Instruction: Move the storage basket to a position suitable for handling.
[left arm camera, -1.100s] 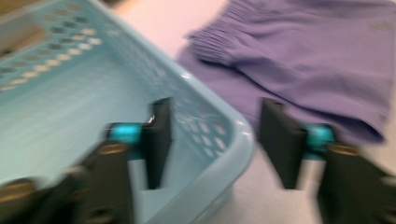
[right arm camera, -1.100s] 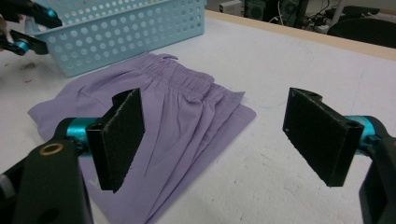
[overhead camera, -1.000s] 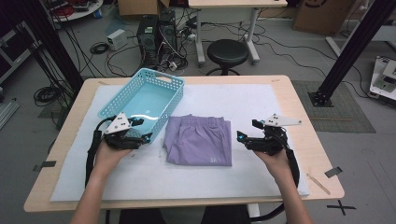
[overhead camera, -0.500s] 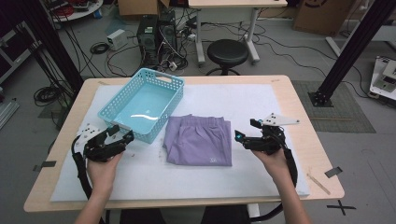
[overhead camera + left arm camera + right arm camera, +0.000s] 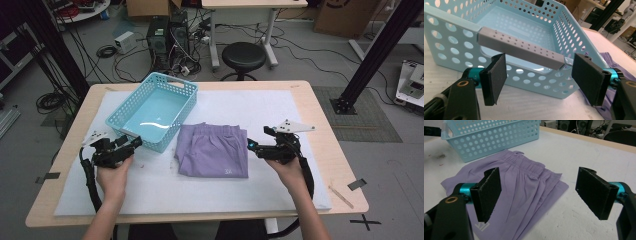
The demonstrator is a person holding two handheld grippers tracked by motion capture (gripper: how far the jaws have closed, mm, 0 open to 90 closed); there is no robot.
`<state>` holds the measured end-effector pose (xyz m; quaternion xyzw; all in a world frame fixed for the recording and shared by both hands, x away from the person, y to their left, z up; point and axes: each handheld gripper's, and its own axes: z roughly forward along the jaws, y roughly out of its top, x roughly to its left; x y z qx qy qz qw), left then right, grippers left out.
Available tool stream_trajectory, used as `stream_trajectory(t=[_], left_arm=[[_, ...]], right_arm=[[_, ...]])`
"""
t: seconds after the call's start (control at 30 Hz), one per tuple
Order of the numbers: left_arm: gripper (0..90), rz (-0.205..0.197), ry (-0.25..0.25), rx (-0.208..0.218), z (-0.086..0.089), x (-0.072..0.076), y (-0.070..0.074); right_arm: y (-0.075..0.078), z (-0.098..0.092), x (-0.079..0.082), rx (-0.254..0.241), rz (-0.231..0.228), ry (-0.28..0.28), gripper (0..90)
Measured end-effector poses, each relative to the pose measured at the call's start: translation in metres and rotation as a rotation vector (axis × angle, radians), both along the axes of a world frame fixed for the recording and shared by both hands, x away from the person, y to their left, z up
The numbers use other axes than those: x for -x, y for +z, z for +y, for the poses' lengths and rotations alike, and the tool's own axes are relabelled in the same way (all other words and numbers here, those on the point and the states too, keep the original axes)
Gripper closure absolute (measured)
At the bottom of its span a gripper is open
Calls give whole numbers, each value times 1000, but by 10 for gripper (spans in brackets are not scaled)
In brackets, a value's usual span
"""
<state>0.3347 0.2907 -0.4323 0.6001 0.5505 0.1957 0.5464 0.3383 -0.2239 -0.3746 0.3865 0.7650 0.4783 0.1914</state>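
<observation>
Cables, a computer tower and a round black stool [image 5: 243, 56] are seen on the grey floor beyond the basket, behind a wooden desk [image 5: 320, 125] that is covered by a white sheet [image 5: 270, 107].

On that sheet the light blue perforated basket [image 5: 153, 110] is set, empty and upright, with a grey perforated bar [image 5: 520, 49] fitted across the handle opening of its near end wall. Just to the right of the basket, a folded purple garment [image 5: 214, 151] is laid flat, its elastic waistband turned toward the far side; its left edge is seen just beside the basket's near right corner, though contact cannot be told.

At the basket's near left corner the left tool [image 5: 131, 145] is held level in a hand [image 5: 114, 176], pointed at the basket's end wall. Its jaws have just been opening and are spread wide, released, with the grey bar seen between the pads but not pressed by them.

Well to the right of the basket, past the garment's right edge, the right tool [image 5: 256, 147] is held by the other hand [image 5: 290, 170], aimed at the garment. Its jaws are likewise spread wide and released, hovering above the cloth without gripping it.
</observation>
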Motion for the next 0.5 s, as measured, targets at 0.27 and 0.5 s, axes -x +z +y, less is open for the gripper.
stream_trajectory(t=[0.27,0.5], left_arm=[[281,-4,0,-37,1,-3,3],[282,-17,2,-33,4,-10,4]], right_arm=[[5,14,-15,1,-21,-5,210],[12,54,-65,-8,-7,10,210]])
